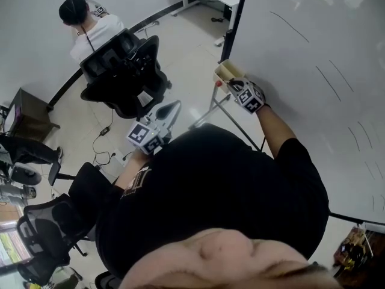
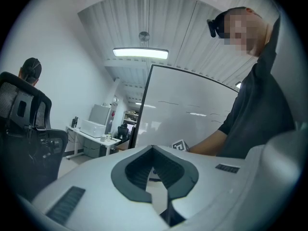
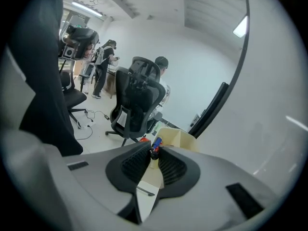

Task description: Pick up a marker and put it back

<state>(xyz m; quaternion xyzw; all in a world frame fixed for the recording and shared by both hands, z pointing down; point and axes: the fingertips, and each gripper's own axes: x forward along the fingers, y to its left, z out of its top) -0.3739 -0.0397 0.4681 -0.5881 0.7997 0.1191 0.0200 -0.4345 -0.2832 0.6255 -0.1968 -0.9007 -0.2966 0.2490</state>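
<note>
**A:** What's in the right gripper (image 3: 154, 151)?

**B:** Its jaws pinch the dark end of a blue marker (image 3: 157, 143). The tips hide the rest of the barrel.

**A:** And where is the marker?

**B:** At the near edge of the cream tray (image 3: 182, 137), by the whiteboard (image 3: 274, 143) frame. I can't tell whether it touches the tray.

**A:** The left gripper (image 2: 153, 148)?

**B:** Tips together with nothing between them, in front of the person's body, well apart from the tray.

**A:** Farther off?

**B:** An office chair (image 1: 123, 71) and a seated person (image 1: 90, 23), back turned. A red speck beside the tray is too small to name.
</note>
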